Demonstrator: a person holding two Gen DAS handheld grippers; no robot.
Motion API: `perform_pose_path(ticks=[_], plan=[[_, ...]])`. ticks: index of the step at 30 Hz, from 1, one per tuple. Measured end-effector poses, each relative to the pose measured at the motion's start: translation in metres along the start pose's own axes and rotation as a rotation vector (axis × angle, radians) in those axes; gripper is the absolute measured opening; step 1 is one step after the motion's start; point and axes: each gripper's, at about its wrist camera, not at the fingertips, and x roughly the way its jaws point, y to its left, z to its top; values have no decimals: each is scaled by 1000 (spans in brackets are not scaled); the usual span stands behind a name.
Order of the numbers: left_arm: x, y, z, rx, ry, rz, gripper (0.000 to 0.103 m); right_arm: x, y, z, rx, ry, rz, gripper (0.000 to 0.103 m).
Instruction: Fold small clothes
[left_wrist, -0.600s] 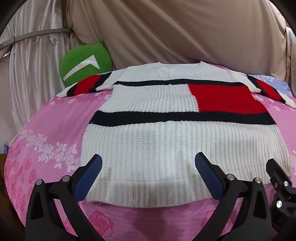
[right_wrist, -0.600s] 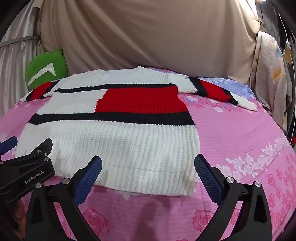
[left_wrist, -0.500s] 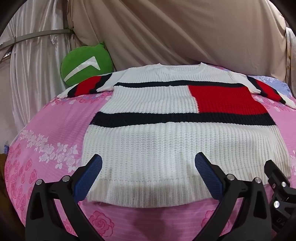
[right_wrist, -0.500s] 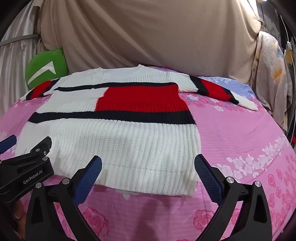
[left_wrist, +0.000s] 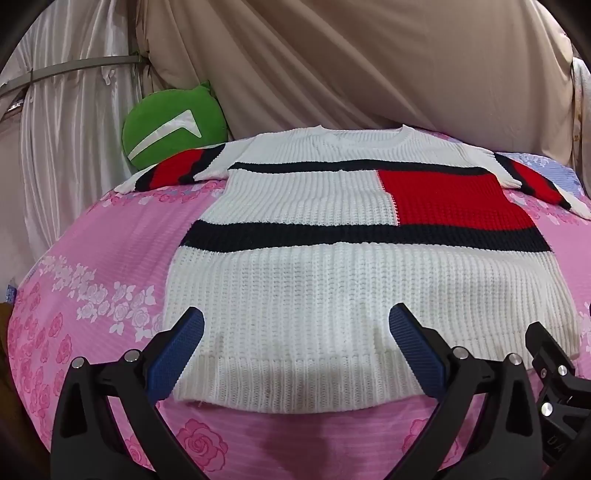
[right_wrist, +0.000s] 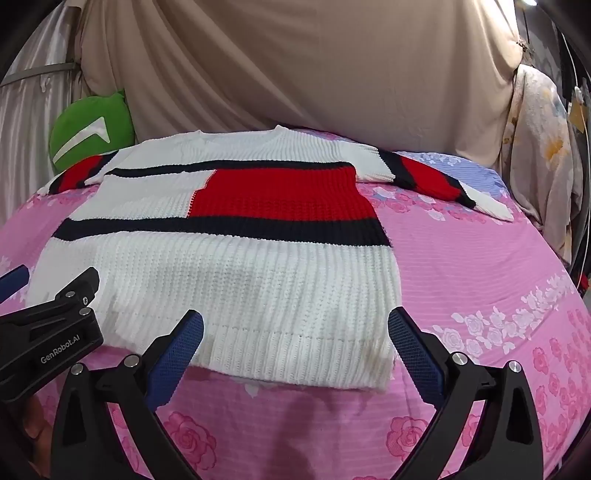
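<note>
Left wrist view: I see the knit sweater (left_wrist: 332, 280) flat on the pink floral bedsheet (left_wrist: 96, 258), hem nearest me, neckline far, long axis running away from the camera. Its right cuff is cut off at the frame edge; the green cushion (left_wrist: 166, 136) is half hidden. Left hand-held gripper (left_wrist: 295, 332) and right hand-held gripper (right_wrist: 295, 332) both spread wide, empty.

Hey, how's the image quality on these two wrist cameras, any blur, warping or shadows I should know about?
Left wrist view: sharp, evenly lit, no glare; fisheye bulges the pink bedsheet into a dome, black vignette at the corners; soft shadow on the sweater hem between the open left gripper fingers. Right wrist view: same warping, sharp; faint shadow below the hem near the open right gripper.
</note>
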Motion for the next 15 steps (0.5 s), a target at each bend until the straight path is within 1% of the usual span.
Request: perform_pose_path(ticks=[11,15], plan=[[0,1,-1,3,-2,3,98,-1,0,0,2,-2,-5,98],[-5,3,-3,-2,-6,10,98,-9,3,-4,-10,-4,-28,98]])
